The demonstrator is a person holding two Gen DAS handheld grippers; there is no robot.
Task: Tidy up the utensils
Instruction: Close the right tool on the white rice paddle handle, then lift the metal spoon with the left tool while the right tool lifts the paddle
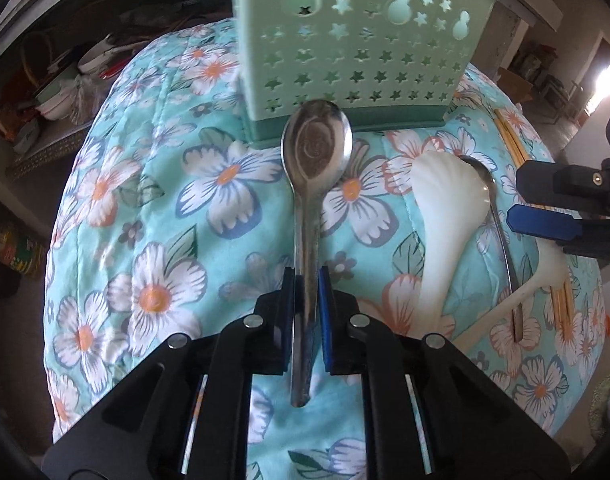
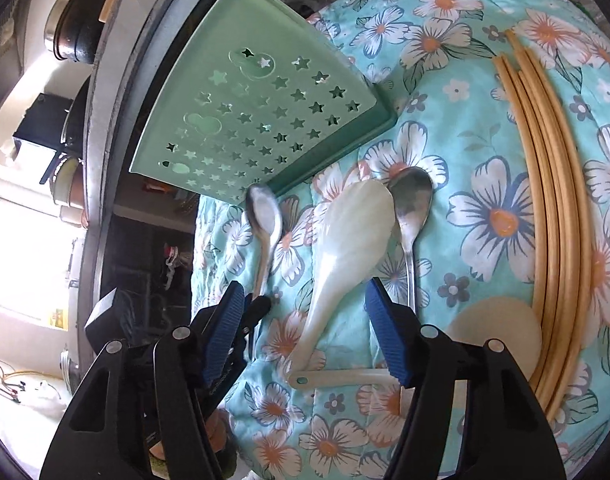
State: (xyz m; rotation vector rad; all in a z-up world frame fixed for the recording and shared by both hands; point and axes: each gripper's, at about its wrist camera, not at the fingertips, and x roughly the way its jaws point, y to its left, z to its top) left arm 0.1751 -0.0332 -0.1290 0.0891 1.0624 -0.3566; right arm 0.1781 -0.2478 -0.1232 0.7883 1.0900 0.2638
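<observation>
On a quilt of pale blue cloth printed with white and orange flowers (image 1: 153,216), the left gripper (image 1: 306,280) was clamped on the handle of a shiny steel spoon (image 1: 316,148), whose bowl pointed toward a mint-green plastic utensil holder pierced with star-shaped holes (image 1: 345,52), probably its destination. The right gripper (image 2: 305,300) hung with its blue pads apart, straddling the handle of a white shell-shaped ceramic spoon (image 2: 353,232) without touching it, seemingly lining up a grasp. Beside that lay a second steel spoon (image 2: 411,200), a flat cream paddle (image 2: 501,328), and a bundle of bamboo chopsticks (image 2: 553,160), all awaiting sorting.
</observation>
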